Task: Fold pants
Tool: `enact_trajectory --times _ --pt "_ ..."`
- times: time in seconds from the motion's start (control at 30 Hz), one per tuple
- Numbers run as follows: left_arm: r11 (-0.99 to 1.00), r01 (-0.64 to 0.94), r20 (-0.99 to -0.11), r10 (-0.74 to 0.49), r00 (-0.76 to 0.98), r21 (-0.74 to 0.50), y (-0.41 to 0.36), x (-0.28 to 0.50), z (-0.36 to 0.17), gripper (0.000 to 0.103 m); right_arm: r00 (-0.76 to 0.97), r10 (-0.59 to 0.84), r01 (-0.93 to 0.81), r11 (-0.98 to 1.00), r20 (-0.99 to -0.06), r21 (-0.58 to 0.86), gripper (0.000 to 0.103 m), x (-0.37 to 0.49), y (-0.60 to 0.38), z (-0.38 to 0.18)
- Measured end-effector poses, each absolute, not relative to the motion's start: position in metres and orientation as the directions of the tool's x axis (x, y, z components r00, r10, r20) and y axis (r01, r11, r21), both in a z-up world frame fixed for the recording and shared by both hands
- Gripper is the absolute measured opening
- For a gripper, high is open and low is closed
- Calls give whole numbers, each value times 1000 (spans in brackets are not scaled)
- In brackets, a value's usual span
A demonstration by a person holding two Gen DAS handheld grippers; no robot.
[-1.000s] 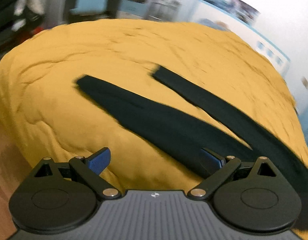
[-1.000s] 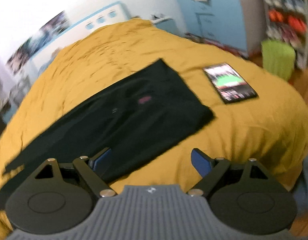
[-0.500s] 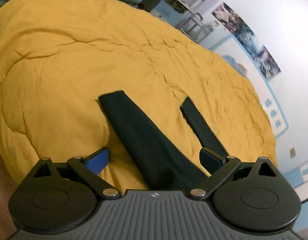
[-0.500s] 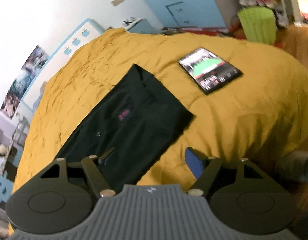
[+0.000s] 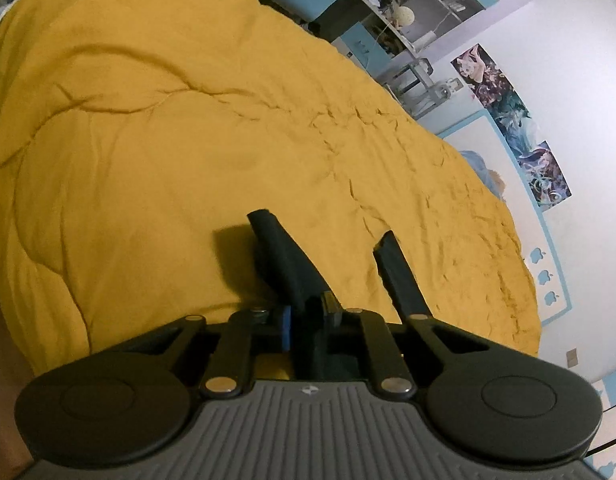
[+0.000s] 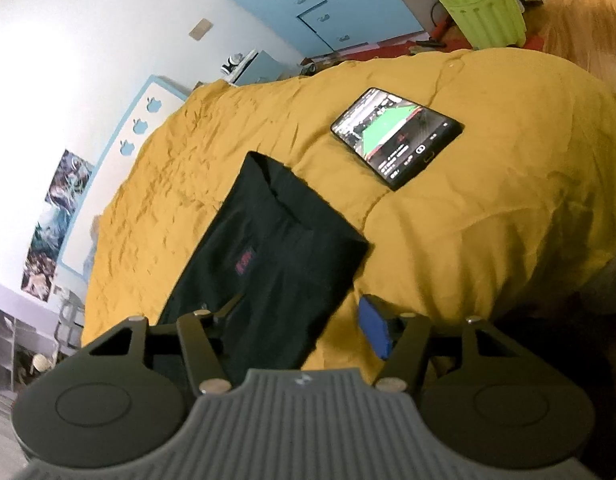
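Black pants lie spread on a yellow bedspread (image 5: 156,152). In the left wrist view my left gripper (image 5: 308,320) is shut on the near pant leg (image 5: 284,256), whose cuff end sticks up beyond the fingers. The far pant leg (image 5: 395,272) lies to its right. In the right wrist view the waist part of the pants (image 6: 276,256) lies flat with a small red label. My right gripper (image 6: 304,320) is open over the near edge of the waist part; its right blue pad (image 6: 373,330) is over the bedspread (image 6: 487,208), its left finger over the black cloth.
A tablet (image 6: 395,136) with a lit screen lies on the bed beyond the waistband. A green bin (image 6: 483,10) stands on the wooden floor past the bed. Shelves and a desk (image 5: 387,12) stand behind the bed near the wall.
My left gripper has closed on the near pant leg and lifted its end. My right gripper has moved closer to the waist part and stays open.
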State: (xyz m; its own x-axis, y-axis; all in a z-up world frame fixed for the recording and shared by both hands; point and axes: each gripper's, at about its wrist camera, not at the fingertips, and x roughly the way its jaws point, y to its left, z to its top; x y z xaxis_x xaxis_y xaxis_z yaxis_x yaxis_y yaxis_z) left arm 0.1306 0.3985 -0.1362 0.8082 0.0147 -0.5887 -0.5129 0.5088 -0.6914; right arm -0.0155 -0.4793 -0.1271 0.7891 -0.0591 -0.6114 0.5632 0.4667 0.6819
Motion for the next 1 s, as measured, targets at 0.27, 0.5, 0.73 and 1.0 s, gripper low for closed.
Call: enact_trajectory --times 0.27,0.5,0.73,1.0 --pt "552 -518 -608 26 793 -653 395 136 -131 8 790 -49 569 431 -611 701 32 -13 -489 -136" --pt "549 -538 -629 28 777 -639 393 139 -135 8 782 -26 571 431 -623 699 36 3 -492 -145" --pt "537 -479 -576 -15 817 -694 396 135 -111 2 784 -25 561 455 -620 691 0 6 -492 -124" --pt "583 -416 -520 -12 854 -698 399 141 -58 1 852 5 453 495 -524 742 0 14 -491 -68"
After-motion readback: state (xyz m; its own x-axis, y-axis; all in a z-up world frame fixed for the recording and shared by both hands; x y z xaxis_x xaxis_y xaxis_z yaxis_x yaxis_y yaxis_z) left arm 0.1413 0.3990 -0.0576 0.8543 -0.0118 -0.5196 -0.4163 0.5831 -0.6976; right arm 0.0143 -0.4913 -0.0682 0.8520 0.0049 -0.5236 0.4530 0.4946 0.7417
